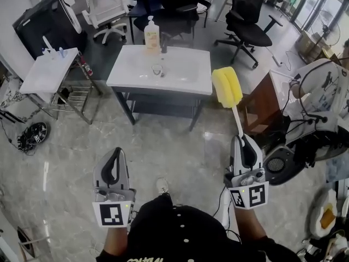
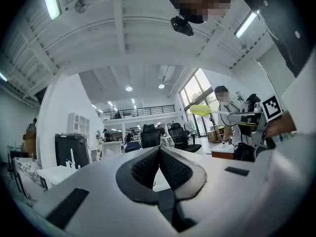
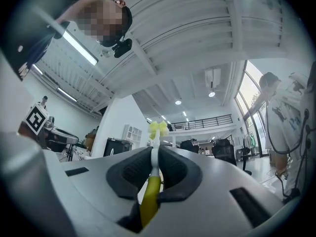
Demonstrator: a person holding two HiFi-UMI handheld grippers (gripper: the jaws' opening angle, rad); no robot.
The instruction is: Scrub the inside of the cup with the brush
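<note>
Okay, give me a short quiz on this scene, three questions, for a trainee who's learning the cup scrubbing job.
1. Which gripper holds the brush? A the left gripper, B the right gripper, C neither.
2. True or false: the cup is between the left gripper's jaws.
3. Fill in: the cup stands on the white ____.

Key: 1 B. 2 False: those jaws are shut with nothing between them. 3 table.
</note>
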